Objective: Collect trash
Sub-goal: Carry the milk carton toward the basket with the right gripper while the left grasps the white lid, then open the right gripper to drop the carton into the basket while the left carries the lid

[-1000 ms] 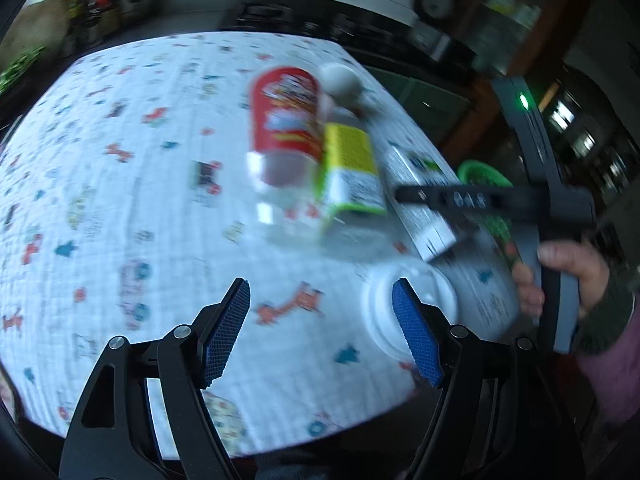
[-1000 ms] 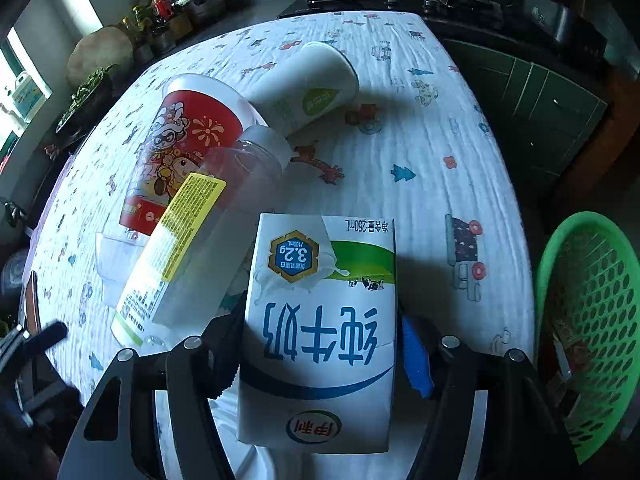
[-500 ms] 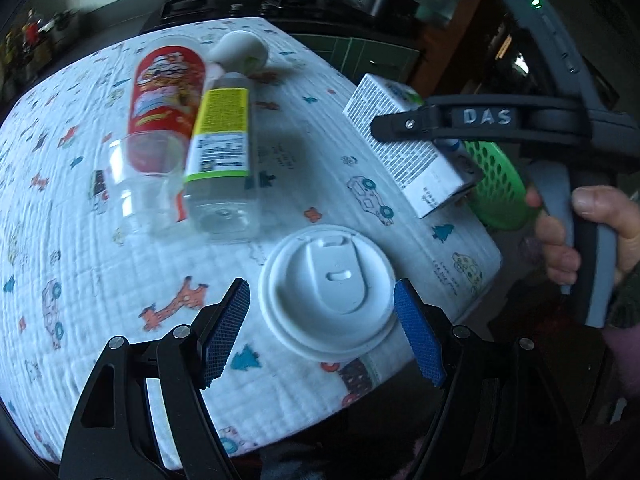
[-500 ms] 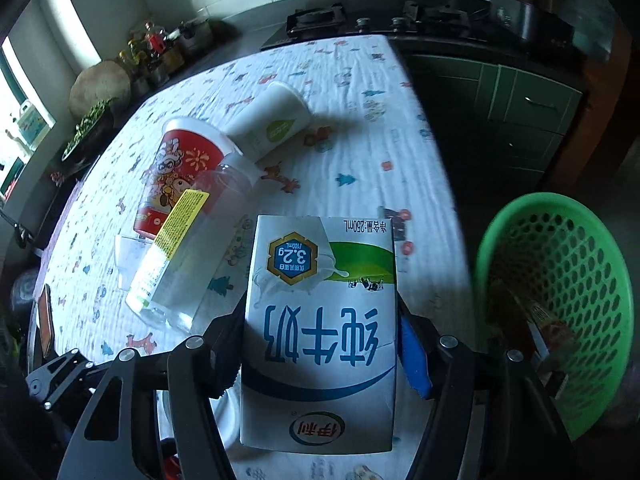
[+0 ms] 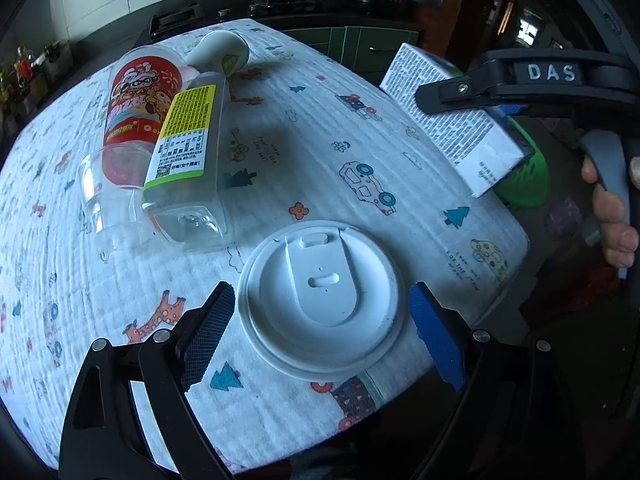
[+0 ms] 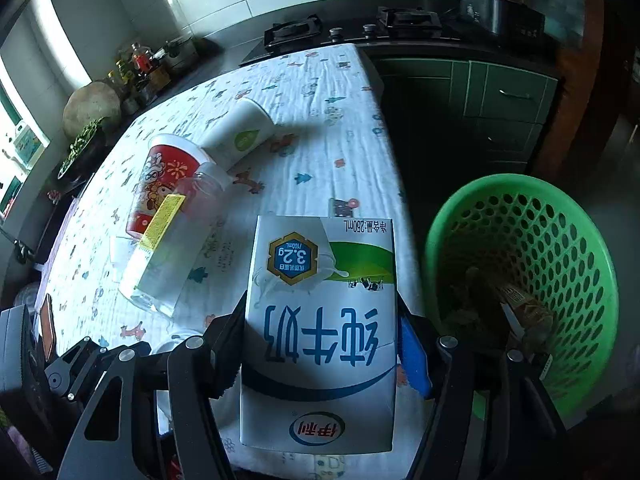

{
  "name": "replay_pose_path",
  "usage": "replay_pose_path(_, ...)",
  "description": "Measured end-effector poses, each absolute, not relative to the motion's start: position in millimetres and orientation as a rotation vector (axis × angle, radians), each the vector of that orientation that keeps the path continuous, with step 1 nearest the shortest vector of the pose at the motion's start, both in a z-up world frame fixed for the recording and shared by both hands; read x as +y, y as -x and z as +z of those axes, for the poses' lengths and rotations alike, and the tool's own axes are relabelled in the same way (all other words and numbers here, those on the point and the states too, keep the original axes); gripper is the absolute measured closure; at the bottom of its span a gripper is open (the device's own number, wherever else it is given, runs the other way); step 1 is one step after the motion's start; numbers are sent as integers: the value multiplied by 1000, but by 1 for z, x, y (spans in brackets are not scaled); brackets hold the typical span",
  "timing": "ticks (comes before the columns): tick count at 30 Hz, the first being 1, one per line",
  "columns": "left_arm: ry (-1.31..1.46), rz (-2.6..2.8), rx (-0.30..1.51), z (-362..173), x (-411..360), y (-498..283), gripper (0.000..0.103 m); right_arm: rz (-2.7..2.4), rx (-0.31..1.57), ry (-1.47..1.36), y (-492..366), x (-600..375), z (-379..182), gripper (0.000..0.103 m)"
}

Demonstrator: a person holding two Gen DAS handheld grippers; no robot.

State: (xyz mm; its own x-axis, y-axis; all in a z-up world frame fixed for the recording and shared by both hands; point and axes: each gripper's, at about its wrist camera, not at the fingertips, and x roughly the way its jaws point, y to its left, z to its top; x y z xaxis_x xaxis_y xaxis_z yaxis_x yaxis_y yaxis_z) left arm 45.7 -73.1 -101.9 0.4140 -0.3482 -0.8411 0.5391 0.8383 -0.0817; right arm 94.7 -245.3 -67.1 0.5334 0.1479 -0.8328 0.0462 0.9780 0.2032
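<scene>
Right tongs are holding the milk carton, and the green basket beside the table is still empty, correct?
Not quite. The right tongs do hold the milk carton, but the green basket beside the table is not empty: the right wrist view shows wrappers and other trash already lying in its bottom.

Matt plastic lid (image 5: 320,300) – crinkly cloth (image 5: 304,120)

Bare tablecloth (image 5: 320,128) lies open between bottle (image 5: 188,148) and held carton (image 5: 452,120).
</scene>
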Motion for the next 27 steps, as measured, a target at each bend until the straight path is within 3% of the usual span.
replay_pose_path(7,-243,-559,984,-105,-79,-47,24,37,995,-226,-90,-261,-64,40)
replay_pose_path(27,-197,-658,888,-58,-84,-35,25,-109,951,-243,-80,-333,-55,40)
